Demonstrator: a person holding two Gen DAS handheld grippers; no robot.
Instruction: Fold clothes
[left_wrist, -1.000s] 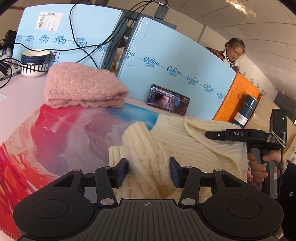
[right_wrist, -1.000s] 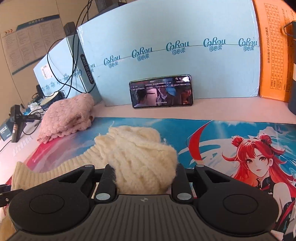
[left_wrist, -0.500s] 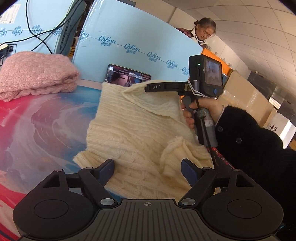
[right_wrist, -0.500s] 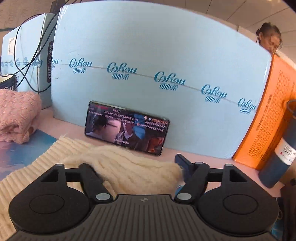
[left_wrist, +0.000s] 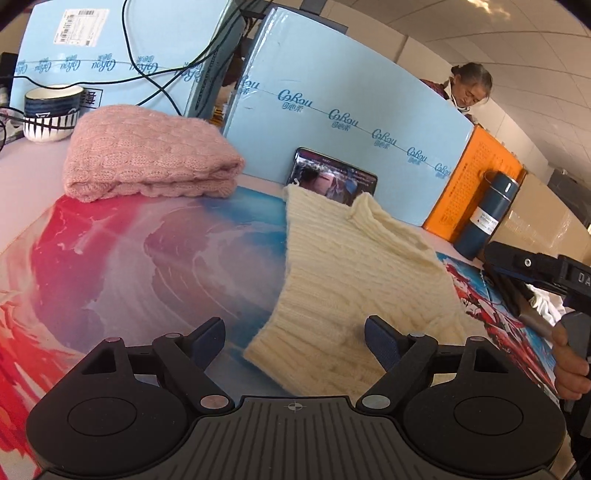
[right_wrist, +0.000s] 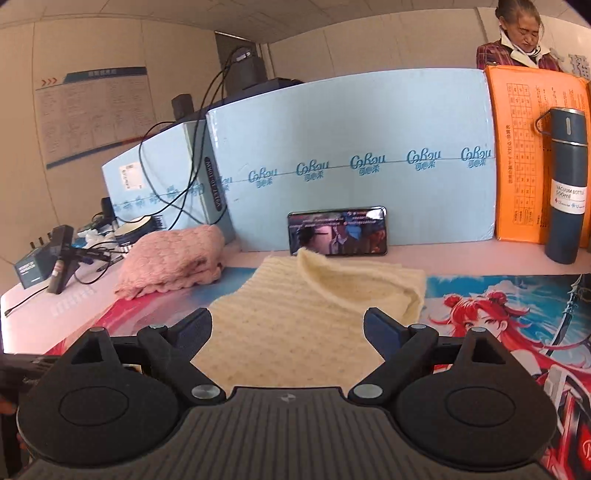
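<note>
Now both sets of jaws stand wide apart, holding nothing: left gripper (left_wrist: 294, 341) over the cream sweater's (left_wrist: 354, 280) near left edge, right gripper (right_wrist: 288, 328) above its near middle. It lies folded on the printed mat (left_wrist: 129, 258), far edge just short of the phone (right_wrist: 338, 236) leaning on the blue foam board (right_wrist: 351, 147). Bare mat spreads left, up to the folded pink sweater (left_wrist: 147, 162). Far left, a striped cup (left_wrist: 50, 112), contents unseen; far right, a capped blue flask (right_wrist: 567, 188).
</note>
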